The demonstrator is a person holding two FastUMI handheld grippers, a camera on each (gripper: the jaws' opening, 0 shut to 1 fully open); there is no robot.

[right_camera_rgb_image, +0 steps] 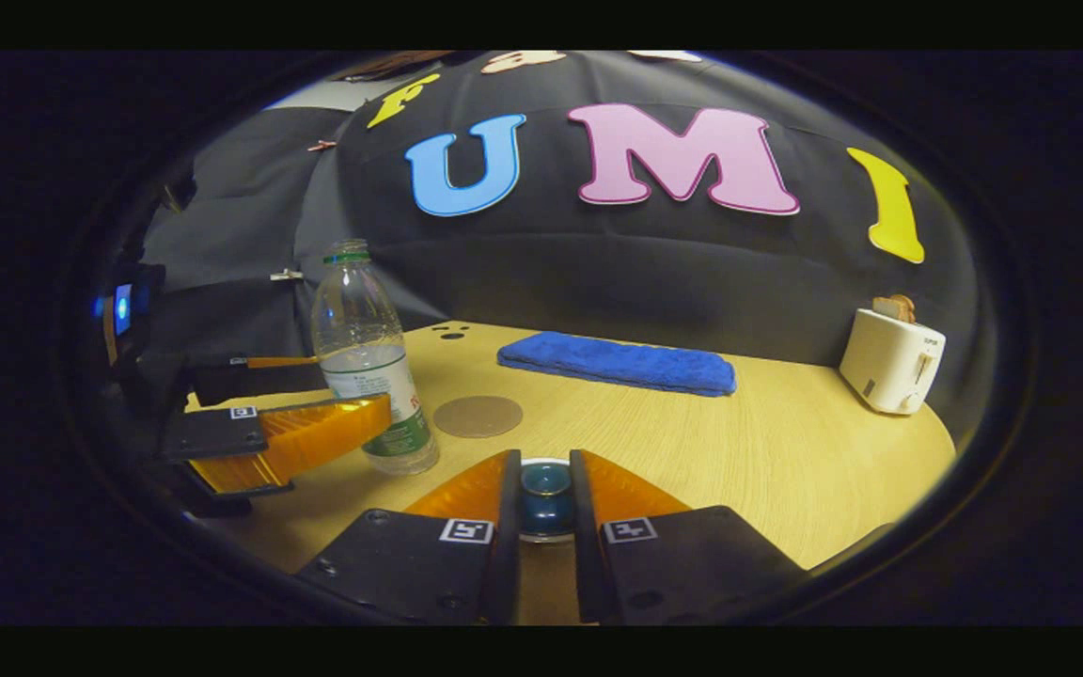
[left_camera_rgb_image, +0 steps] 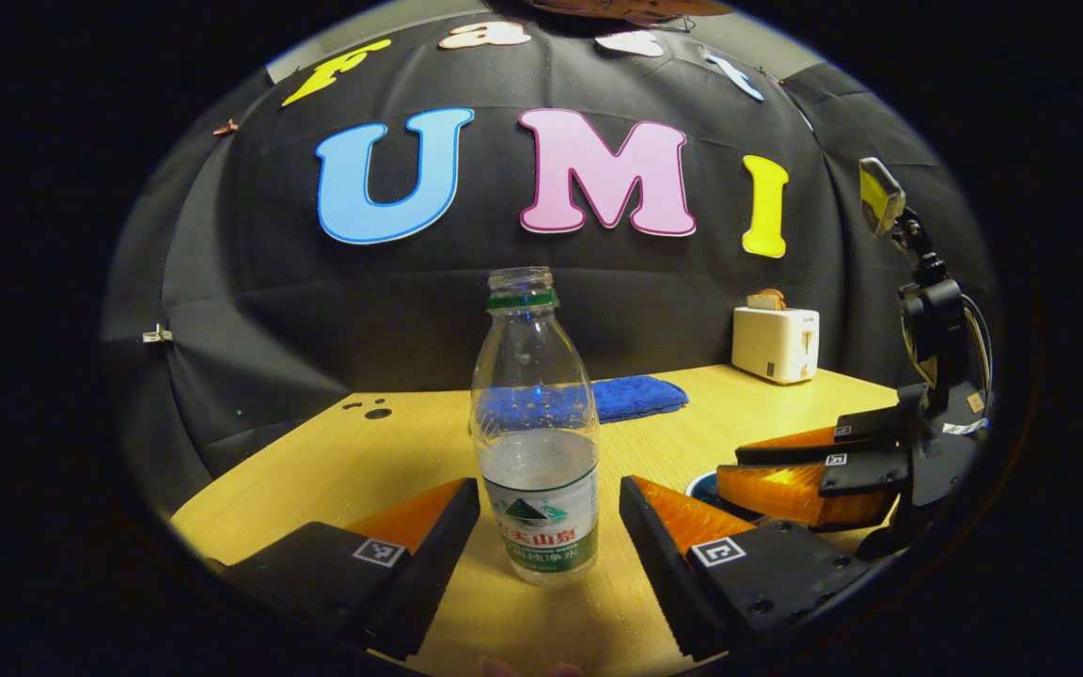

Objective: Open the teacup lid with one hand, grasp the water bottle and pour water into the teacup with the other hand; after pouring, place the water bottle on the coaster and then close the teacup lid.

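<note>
Left tool gapes wide around the upright water bottle on the table, fingers not touching (cap off); right tool narrowed on the teacup lid, coaster just beside the bottle.

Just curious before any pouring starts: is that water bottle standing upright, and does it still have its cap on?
Upright and uncapped: the water bottle stands on the table, its neck open above the green ring.

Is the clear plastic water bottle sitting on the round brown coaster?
No, in the right gripper view the clear plastic water bottle stands on the wooden table, just left of the round brown coaster.
</note>
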